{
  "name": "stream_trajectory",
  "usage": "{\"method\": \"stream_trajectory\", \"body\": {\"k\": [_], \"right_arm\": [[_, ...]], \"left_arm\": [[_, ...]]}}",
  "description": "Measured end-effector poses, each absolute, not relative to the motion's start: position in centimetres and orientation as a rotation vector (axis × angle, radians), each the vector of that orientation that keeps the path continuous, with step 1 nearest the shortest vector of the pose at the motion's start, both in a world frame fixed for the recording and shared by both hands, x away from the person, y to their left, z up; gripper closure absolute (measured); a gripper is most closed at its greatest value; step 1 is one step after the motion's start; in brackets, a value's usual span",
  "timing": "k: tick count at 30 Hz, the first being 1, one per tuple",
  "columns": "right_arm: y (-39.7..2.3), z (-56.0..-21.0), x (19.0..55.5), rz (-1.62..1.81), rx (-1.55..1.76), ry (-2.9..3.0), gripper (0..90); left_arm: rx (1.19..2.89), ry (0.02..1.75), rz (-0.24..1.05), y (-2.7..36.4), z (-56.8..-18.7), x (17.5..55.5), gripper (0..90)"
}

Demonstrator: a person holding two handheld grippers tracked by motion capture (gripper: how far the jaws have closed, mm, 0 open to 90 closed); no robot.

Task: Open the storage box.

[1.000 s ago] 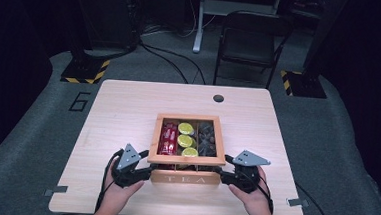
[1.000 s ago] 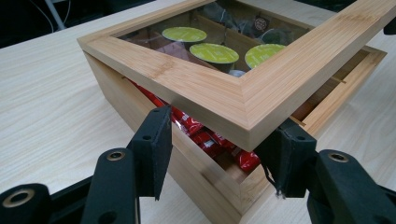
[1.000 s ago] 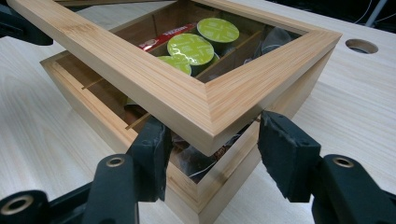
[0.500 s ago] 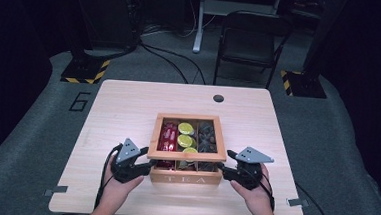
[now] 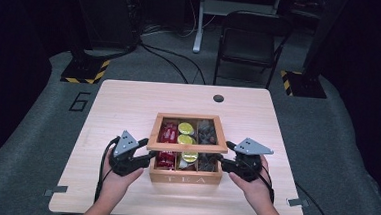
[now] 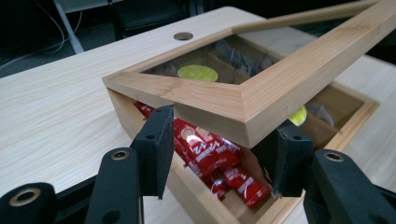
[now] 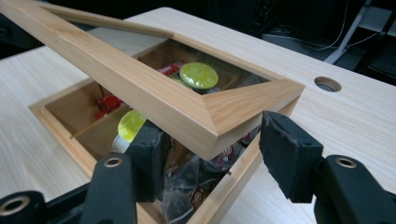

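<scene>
Now the left gripper point(image 6: 210, 144) has its two black pads either side of the near left corner of the lid point(image 6: 261, 88), one pad on the outer edge and the other under the frame toward the inside; the pads look close against the wood, but whether they press on it I cannot tell. The right gripper point(image 7: 212, 144) stands the same way at the lid's near right corner point(image 7: 219, 112), one pad beneath the frame and one beside its outer edge with a small gap showing, so its grip is also unclear. From above, the left gripper point(image 5: 143, 157) and right gripper point(image 5: 227, 162) sit at the two sides of the box point(image 5: 185, 178), each in a hand point(image 5: 116, 180). The lid is tilted, its near edge raised off the box and its far edge low. Inside lie red packets point(image 6: 210, 156) on the left, yellow-green capsules point(image 7: 198, 74) in the middle and dark wrapped bags point(image 7: 187, 186) on the right. The box, marked TEA, rests on the near middle of the table point(image 5: 128, 103)
</scene>
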State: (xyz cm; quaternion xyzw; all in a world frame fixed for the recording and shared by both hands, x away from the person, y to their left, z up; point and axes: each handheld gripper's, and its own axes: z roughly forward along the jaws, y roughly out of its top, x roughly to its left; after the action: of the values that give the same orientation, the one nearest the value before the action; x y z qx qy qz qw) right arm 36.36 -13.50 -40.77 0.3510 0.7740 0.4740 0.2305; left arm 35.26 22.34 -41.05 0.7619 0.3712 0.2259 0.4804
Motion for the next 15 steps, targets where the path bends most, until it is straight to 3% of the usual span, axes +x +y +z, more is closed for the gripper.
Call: {"method": "stream_trajectory", "body": {"k": [15], "right_arm": [[-12.9,-38.1,37.8,1.294,0.951,2.071,45.2]], "left_arm": [[1.851,0.882,0.587,22.3,-38.2,36.9,50.1]]}}
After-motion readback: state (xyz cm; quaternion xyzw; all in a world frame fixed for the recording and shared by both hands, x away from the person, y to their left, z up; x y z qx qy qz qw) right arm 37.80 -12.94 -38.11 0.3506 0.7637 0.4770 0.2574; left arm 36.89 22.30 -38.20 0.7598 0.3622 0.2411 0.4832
